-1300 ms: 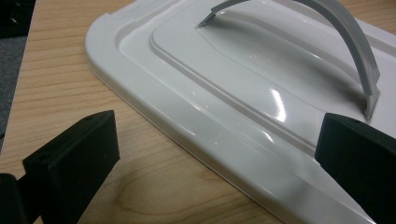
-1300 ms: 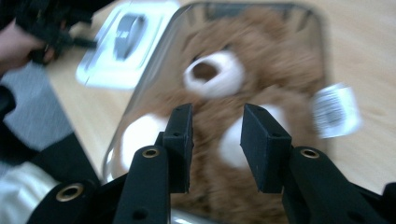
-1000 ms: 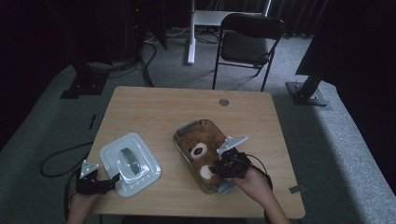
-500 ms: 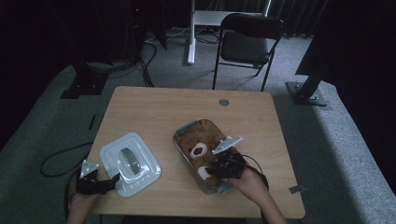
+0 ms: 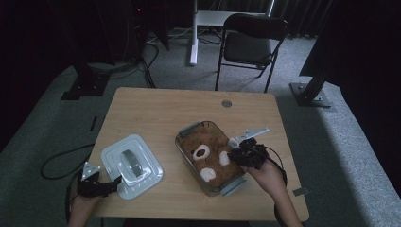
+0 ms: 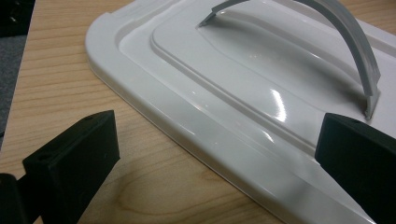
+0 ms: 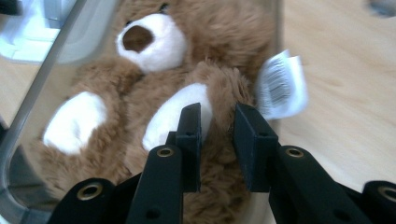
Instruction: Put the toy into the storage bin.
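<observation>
Since the earlier frame the right gripper (image 7: 217, 128) has slid up-right along the dish (image 5: 189, 131) at centre frame, its jaws just closing on the bear's (image 7: 154, 84) leg, seemingly to lift it out, while the left gripper (image 5: 105, 185) rests agape by the lid (image 6: 224, 84) at lower left

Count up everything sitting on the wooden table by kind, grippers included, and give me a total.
Brown plush teddy bear with white paws: 1
Clear rectangular container: 1
White plastic lid with arched handle: 1
Black two-jaw grippers: 2, the left gripper open at the lid's edge, the right gripper pinching the bear's paw
Small round metal disc set in the tabletop: 1
Total: 6
</observation>
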Motion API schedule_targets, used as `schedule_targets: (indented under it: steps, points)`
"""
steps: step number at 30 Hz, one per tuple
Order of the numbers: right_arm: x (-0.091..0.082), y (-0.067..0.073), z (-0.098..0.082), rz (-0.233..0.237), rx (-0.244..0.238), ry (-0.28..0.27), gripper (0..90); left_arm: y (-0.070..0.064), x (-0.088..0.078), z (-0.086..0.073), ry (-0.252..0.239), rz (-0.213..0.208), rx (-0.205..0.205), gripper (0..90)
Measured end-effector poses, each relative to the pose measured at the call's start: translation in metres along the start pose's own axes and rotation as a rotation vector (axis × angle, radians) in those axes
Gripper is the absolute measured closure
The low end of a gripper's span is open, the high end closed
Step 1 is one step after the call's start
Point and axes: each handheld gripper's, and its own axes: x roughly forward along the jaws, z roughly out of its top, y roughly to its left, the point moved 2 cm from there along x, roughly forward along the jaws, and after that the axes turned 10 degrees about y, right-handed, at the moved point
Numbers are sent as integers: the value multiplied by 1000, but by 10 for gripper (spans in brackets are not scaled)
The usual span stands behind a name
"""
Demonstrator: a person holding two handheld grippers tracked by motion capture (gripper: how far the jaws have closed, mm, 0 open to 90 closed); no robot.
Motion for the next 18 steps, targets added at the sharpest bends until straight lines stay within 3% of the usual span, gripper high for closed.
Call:
schedule_targets:
  steps: [3,4,5,6,7,8,10,13,15,16,17,18]
  points:
    - [9,0,1,7,4,27,733,0,0,0,1,0,0,6]
    - [22,2,3,-15,-17,83,759,1,0,0,2,0,1,6]
    - [22,2,3,-15,-17,83,759,1,0,0,2,0,1,5]
    - [34,8,4,-78,-43,148,797,0,0,0,2,1,5,6]
    - [34,8,4,-78,-43,148,797,0,0,0,2,1,5,5]
    - [42,16,6,-153,-95,193,814,0,1,-1,3,0,6,6]
    - [44,15,8,-165,-91,206,817,1,1,-1,4,1,5,5]
    - [45,16,9,-182,-95,205,817,1,0,-1,1,0,4,6]
    - [43,16,9,-167,-90,190,810,2,0,-1,0,0,3,6]
    - [39,11,8,-133,-65,156,791,1,0,-1,1,0,4,5]
    - [39,11,8,-133,-65,156,791,1,0,-1,1,0,4,6]
    - [29,5,6,-80,-17,87,767,1,1,-1,2,-1,4,6]
